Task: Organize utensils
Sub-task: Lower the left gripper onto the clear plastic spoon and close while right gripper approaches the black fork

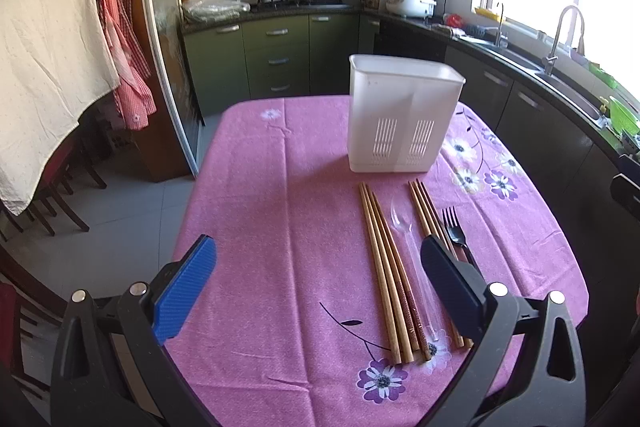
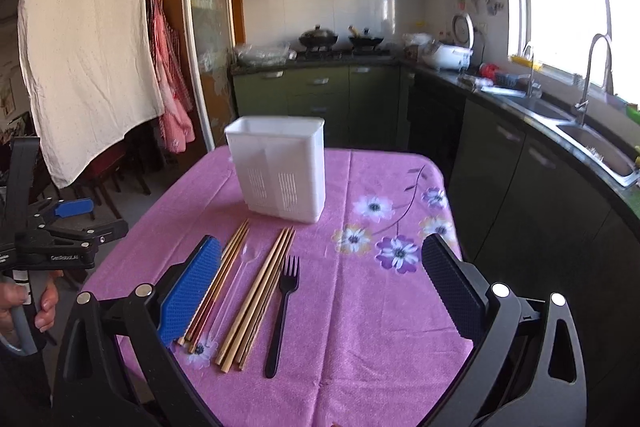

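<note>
So nothing is sorted yet, as far as the pics show. White holder (image 1: 404, 115) stands upright toward the far side of the tabletop (image 1: 280, 227), w/ no utensil sticking up over its rim; inside can't be seen.

All utensils lie flat on the near side of it, side by side, pointing near-to-far: left chopsticks (image 1: 386, 275), clear spoon (image 1: 406, 235) just right of them, right chopsticks (image 2: 260, 295), then black fork (image 2: 282, 303) furthest right.

Left tool (image 1: 316, 291) is spread wide, holding nothing, over the left part of the row. Right tool (image 2: 324, 291) is also wide, empty, above the fork and right chopsticks.

Left to do: prob. every piece into the holder, 0 done.
</note>
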